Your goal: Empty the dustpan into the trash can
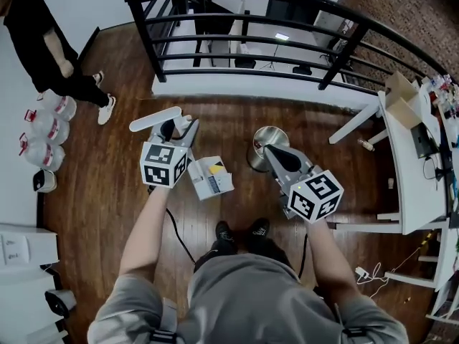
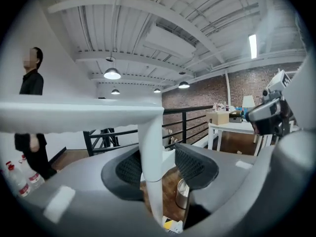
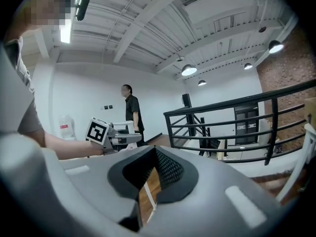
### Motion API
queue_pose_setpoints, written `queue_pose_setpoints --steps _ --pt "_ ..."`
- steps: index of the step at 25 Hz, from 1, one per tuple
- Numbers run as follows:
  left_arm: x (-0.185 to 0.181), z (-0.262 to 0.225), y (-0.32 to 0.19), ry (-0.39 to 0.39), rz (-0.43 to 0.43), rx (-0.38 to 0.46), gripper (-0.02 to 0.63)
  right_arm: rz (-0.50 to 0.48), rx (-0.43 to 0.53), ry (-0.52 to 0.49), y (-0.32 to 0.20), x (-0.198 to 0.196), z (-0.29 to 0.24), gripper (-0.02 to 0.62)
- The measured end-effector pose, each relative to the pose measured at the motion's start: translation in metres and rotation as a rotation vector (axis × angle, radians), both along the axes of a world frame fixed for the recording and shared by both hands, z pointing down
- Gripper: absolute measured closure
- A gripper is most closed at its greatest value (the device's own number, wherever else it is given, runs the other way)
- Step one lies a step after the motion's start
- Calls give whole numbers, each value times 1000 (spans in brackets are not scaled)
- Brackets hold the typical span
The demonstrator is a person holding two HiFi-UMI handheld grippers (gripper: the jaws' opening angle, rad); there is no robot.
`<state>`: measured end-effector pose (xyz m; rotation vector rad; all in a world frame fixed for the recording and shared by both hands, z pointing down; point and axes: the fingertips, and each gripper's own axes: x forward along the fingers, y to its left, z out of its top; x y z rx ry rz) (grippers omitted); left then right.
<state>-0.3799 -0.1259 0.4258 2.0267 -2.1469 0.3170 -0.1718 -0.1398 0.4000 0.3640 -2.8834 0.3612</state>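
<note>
My left gripper (image 1: 176,128) is shut on the upright white handle (image 2: 150,172) of the dustpan, just under the handle's flat crossbar (image 1: 154,118). The white dustpan pan (image 1: 210,177) hangs below it above the wooden floor, with yellow and black bits in it. The round silver trash can (image 1: 267,136) stands on the floor to the pan's right and also shows low between the left jaws (image 2: 181,194). My right gripper (image 1: 277,153) hovers over the can's near side. Its jaw tips meet, and nothing shows between them in the right gripper view (image 3: 148,177).
A black railing (image 1: 237,20) closes off the floor beyond the can. A person (image 1: 50,49) stands at the far left beside several water jugs (image 1: 46,131). A white table (image 1: 409,156) with a cardboard box (image 1: 401,99) is at the right. A black cable (image 1: 179,236) runs by my feet.
</note>
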Motion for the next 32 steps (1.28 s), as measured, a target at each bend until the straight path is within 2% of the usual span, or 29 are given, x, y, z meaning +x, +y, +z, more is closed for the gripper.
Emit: queue_pose_setpoints --steps 8,15,23,32 --pt "31 -109 -29 -24 66 80 423 36 41 -77 -25 15 -37 595" --pt "65 -189 -70 -29 131 210 450 95 71 -123 -50 44 -60 595" --pt "104 -226 -128 -38 222 280 465 195 98 -139 -79 94 -73 595" --pt "156 -238 -177 -59 319 330 480 280 90 -145 -113 142 -67 595"
